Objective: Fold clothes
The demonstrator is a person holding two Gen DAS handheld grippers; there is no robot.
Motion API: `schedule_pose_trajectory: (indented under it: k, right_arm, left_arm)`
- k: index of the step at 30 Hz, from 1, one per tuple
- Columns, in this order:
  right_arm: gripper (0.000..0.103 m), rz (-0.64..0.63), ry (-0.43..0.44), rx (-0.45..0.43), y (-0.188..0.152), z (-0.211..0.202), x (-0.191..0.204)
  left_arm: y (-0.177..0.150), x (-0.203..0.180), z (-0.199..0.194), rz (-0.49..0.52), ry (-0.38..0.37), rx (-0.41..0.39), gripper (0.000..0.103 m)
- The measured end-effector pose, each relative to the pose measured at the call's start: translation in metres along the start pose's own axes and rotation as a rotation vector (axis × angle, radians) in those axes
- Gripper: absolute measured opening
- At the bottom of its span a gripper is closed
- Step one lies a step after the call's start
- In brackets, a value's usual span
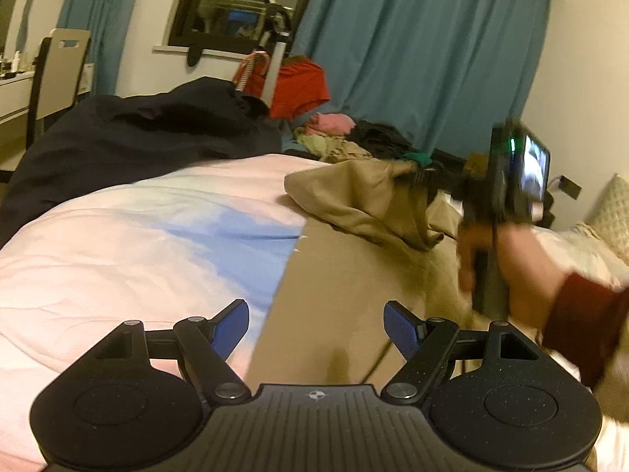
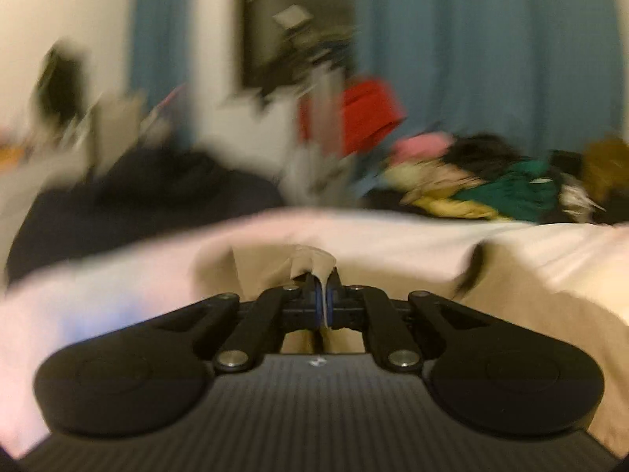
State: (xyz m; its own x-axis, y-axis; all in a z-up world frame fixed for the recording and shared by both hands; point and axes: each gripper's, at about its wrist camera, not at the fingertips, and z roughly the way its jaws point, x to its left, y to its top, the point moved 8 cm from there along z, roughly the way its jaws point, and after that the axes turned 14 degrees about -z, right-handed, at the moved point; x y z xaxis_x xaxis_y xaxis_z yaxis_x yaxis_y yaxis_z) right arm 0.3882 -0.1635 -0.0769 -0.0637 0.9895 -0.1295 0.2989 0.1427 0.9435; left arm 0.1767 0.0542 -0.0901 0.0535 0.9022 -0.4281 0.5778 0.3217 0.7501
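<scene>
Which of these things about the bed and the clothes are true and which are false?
1. The right gripper is pinching a fold of the tan garment. True.
2. The left gripper is shut on the tan garment. False: it is open, with nothing between its fingers.
3. The curtains are blue. True.
4. The pile of clothes lies on the floor. False: it sits at the far side of the bed.
5. The red garment lies flat beside the left gripper. False: it is far back, near the curtains.
</scene>
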Motion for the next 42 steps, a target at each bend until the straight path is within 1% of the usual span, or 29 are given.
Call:
schedule_pose_trajectory:
  k: [3,5,6,7,9,12,15,16,17,18,19,21,24,28,30,32,34,36,39,42]
  right_arm:
    - [0.005,0.119,-0.137,0.047,-0.005,0.021,-0.051]
    - [0.005,0.189,-0.215,0.097,-0.02,0.034,-0.081]
    - [0.005,0.224,-0.238,0.118,-0.029,0.04,-0.093]
    - [0.005,0.261,-0.251,0.147,-0.04,0.047,-0.104]
    - [0.005,0.286,-0.247,0.188,-0.055,0.055,-0.113]
    - [0.007,0.277,-0.218,0.194,-0.067,0.056,-0.109]
    - [0.01,0.274,-0.196,0.202,-0.065,0.05,-0.104]
    - [0.031,0.269,-0.191,0.198,-0.061,0.043,-0.102]
    - [0.068,0.266,-0.184,0.191,-0.057,0.035,-0.1]
    - [0.085,0.264,-0.178,0.183,-0.052,0.027,-0.098]
    - [0.094,0.271,-0.16,0.167,-0.048,0.014,-0.096]
    - [0.092,0.279,-0.124,0.139,-0.041,-0.019,-0.088]
    - [0.092,0.255,-0.096,0.131,-0.038,-0.082,-0.069]
    - [0.092,0.305,-0.044,0.126,-0.051,-0.179,-0.05]
    - [0.092,0.331,-0.023,0.135,-0.062,-0.223,-0.042]
    - [0.092,0.352,-0.005,0.15,-0.071,-0.257,-0.036]
    - [0.092,0.364,-0.007,0.137,-0.079,-0.284,-0.037]
    - [0.092,0.382,-0.021,0.136,-0.088,-0.3,-0.04]
    - [0.092,0.426,-0.022,0.156,-0.099,-0.308,-0.049]
    - [0.092,0.464,-0.031,0.157,-0.106,-0.31,-0.056]
  left_arm:
    - [-0.006,-0.007,0.003,0.014,-0.023,0.006,0.078]
    - [-0.009,-0.009,0.006,0.02,-0.026,0.012,0.078]
    - [-0.01,-0.009,0.009,0.02,-0.026,0.016,0.078]
    - [-0.011,-0.009,0.011,0.019,-0.027,0.02,0.078]
    - [-0.012,-0.007,0.016,0.017,-0.029,0.026,0.078]
    - [-0.015,-0.005,0.025,0.008,-0.026,0.043,0.078]
    - [-0.016,-0.004,0.034,0.009,-0.023,0.06,0.078]
    - [-0.017,-0.004,0.034,0.016,-0.021,0.059,0.078]
    - [-0.017,-0.005,0.034,0.025,-0.02,0.056,0.078]
    - [-0.017,-0.006,0.034,0.031,-0.02,0.054,0.078]
    - [-0.017,-0.006,0.033,0.035,-0.021,0.052,0.078]
    - [-0.017,-0.008,0.031,0.036,-0.025,0.051,0.078]
    - [-0.017,-0.011,0.025,0.054,-0.028,0.052,0.078]
    - [-0.016,-0.012,0.009,0.088,-0.019,0.053,0.078]
    - [-0.012,-0.008,-0.003,0.08,-0.01,0.047,0.078]
    - [-0.008,-0.004,-0.019,0.068,-0.001,0.03,0.078]
    - [-0.005,-0.002,-0.032,0.049,0.011,0.022,0.077]
    - [-0.005,0.0,-0.043,0.023,0.01,0.029,0.078]
    - [-0.014,0.004,-0.053,-0.024,0.03,0.065,0.077]
    - [-0.033,0.004,-0.062,-0.042,0.03,0.111,0.072]
